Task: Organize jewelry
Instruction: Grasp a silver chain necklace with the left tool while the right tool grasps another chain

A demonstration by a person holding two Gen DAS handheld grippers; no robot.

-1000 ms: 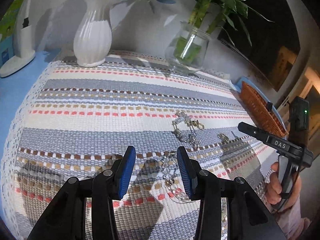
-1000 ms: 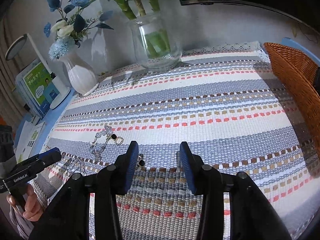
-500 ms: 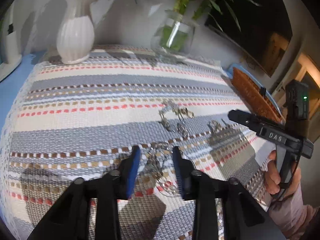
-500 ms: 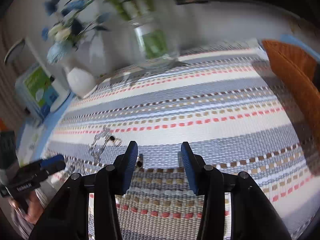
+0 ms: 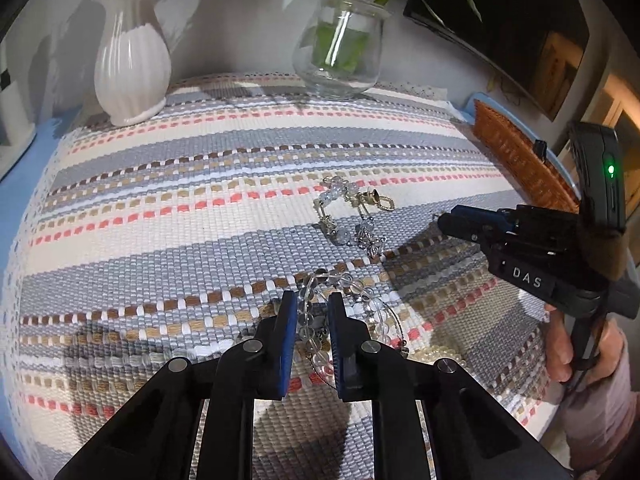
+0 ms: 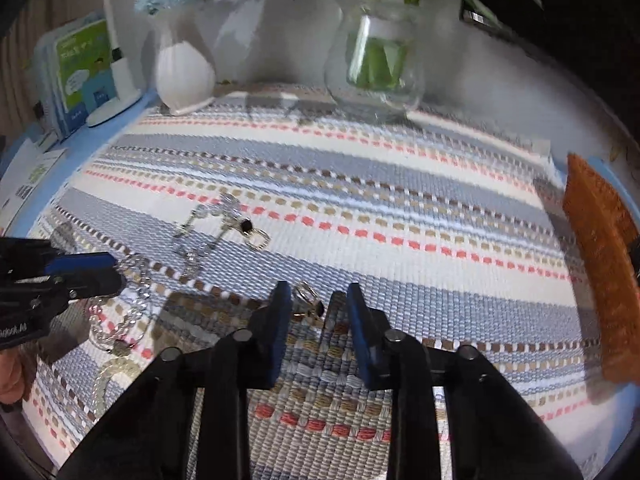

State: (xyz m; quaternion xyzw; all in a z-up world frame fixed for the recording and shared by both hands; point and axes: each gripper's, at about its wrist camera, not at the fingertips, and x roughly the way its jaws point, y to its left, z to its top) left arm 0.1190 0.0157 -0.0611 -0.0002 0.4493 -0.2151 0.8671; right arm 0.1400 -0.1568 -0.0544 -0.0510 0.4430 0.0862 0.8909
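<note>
We are working both tongs at once on the striped cloth (image 5: 168, 216). The left gripper (image 5: 313, 322) has just been closing its jaws around the clear bead bracelet (image 5: 310, 320) at the near edge of the cloth; the beads are sitting between the blue pads, though a sliver of space is showing, so we are judging the pinch as not quite seated. The right gripper (image 6: 316, 312) has also been closing — its jaws are half spread, framing a small dark-stoned earring (image 6: 310, 300) without touching it. The other pieces, a tangle of crystal and gold earrings (image 5: 352, 216), are lying a little farther back, apart from both. The wicker basket (image 6: 600, 276) at the far right looks like the likely home for everything.

To do this well, we are aiming to squeeze on one bead squarely rather than on the thin wire, and to lower the right pads flat to the weave so the earring is not skidding away — then lifting slowly, watching that the loops are not snagging
</note>
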